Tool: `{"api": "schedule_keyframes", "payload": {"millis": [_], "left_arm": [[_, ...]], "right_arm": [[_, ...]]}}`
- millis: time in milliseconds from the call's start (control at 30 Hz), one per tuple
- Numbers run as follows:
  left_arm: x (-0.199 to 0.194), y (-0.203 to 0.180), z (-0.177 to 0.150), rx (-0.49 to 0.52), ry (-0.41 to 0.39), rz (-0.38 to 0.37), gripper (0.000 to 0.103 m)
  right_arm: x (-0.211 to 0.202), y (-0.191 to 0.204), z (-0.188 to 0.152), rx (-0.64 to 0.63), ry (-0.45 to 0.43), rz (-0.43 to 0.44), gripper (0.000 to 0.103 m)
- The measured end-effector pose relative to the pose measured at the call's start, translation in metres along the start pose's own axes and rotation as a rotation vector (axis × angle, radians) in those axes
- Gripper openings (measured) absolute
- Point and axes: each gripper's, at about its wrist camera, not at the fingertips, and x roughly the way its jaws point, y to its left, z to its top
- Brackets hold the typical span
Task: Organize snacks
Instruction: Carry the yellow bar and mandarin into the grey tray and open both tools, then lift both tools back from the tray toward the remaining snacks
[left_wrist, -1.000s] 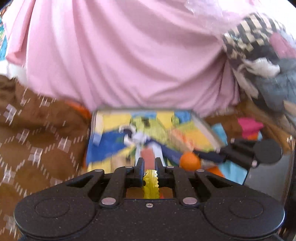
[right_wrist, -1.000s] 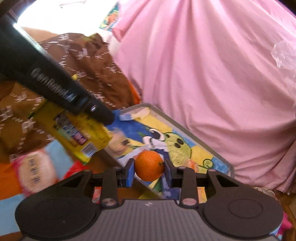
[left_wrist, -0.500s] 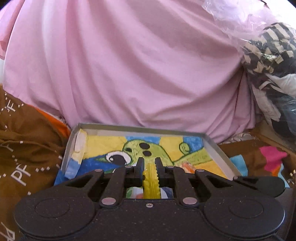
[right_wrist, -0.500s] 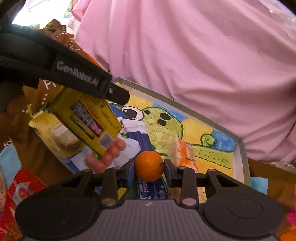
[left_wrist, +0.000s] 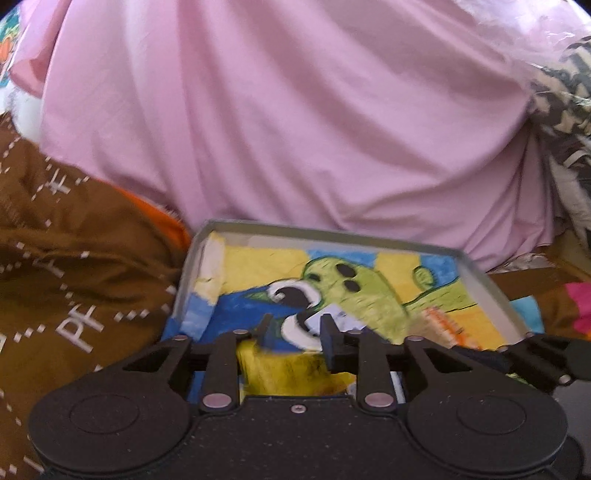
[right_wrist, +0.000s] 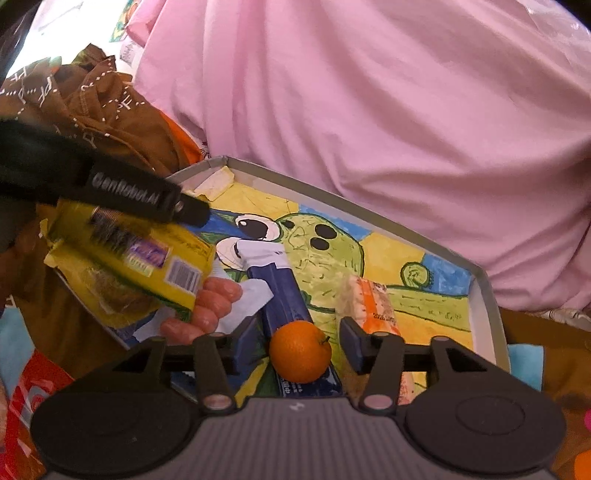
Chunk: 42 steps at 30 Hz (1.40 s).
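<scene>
Right gripper (right_wrist: 298, 341) jaws spread, small round orange tangerine (right_wrist: 300, 350) loose between them, lower centre, over grey-rimmed cartoon-printed tray (right_wrist: 484, 295). Left gripper (left_wrist: 295, 332) jaws apart; yellow crinkled snack packet (right_wrist: 129, 254) beneath, centre left.

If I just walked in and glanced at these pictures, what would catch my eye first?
Probably the tray, its floor painted with a green cartoon creature, set against a big pink cloth. A small orange lies between the open fingers of the right gripper, not touching them. At the tray's left edge, a yellow snack packet hangs tilted beneath the left gripper, which is also open.
</scene>
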Motion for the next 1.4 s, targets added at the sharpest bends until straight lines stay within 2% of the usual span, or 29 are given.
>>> {"api": "schedule_keyframes", "payload": {"millis": [100, 167, 233, 300, 367, 467, 633, 800, 1000, 1167, 1400], "left_arm": [[-0.001, 0.004, -0.003, -0.016, 0.009, 0.021, 0.054], [-0.004, 0.005, -0.004, -0.029, 0.004, 0.027, 0.073], [-0.008, 0.004, -0.003, -0.036, -0.001, 0.015, 0.079], [-0.013, 0.001, -0.002, -0.034, -0.006, 0.004, 0.085], [-0.019, -0.002, 0.000, -0.028, -0.017, 0.006, 0.096], [-0.033, -0.005, 0.005, -0.026, -0.045, -0.007, 0.102], [-0.063, -0.009, 0.012, -0.021, -0.070, 0.010, 0.102], [-0.095, -0.005, 0.013, -0.044, -0.070, 0.028, 0.102], [-0.139, -0.006, 0.007, -0.023, -0.134, 0.090, 0.102], [-0.176, -0.015, -0.012, 0.014, -0.165, 0.130, 0.102], [-0.225, -0.026, -0.049, 0.051, -0.145, 0.124, 0.102]], "right_arm": [[-0.001, -0.001, 0.001, 0.009, -0.001, -0.020, 0.068], [-0.005, -0.001, 0.001, 0.022, 0.011, -0.058, 0.085], [-0.012, -0.002, 0.002, 0.031, -0.019, -0.091, 0.096], [-0.020, -0.005, 0.004, 0.051, -0.044, -0.106, 0.098], [-0.027, -0.006, 0.007, 0.051, -0.054, -0.129, 0.101], [-0.041, -0.007, 0.011, 0.072, -0.077, -0.195, 0.103], [-0.069, -0.015, 0.017, 0.164, -0.114, -0.242, 0.103], [-0.100, -0.014, 0.017, 0.187, -0.157, -0.228, 0.103], [-0.138, -0.007, 0.013, 0.223, -0.196, -0.210, 0.103], [-0.175, -0.002, 0.002, 0.274, -0.215, -0.166, 0.103], [-0.217, 0.012, -0.025, 0.317, -0.192, -0.126, 0.103]]}}
